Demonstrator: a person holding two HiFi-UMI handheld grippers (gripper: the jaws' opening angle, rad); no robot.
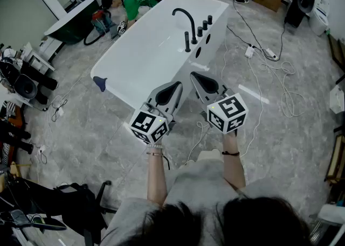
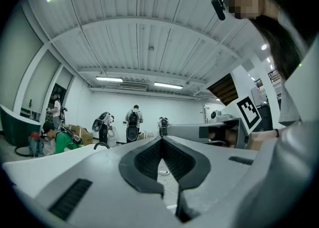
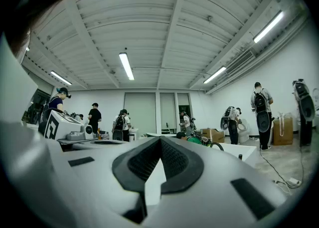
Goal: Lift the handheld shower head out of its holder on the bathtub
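The white bathtub (image 1: 145, 51) stands on the grey floor ahead of me. On its far deck are a black arched faucet (image 1: 186, 18), a row of black knobs (image 1: 205, 25) and the slim black handheld shower head (image 1: 187, 42), upright in its holder. My left gripper (image 1: 177, 85) and right gripper (image 1: 194, 75) hover level side by side just short of the tub's near rim, apart from the shower head. Both are shut and hold nothing, as the left gripper (image 2: 161, 142) and right gripper (image 3: 160, 139) show in their own views. The faucet (image 3: 217, 145) shows to the right in the right gripper view.
White cables and a power strip (image 1: 249, 51) trail over the floor right of the tub. A person in green (image 1: 135, 0) crouches beyond its far end, near a dark green tub (image 1: 70, 24). Several people with backpacks stand across the room. A black chair (image 1: 81, 202) sits at my lower left.
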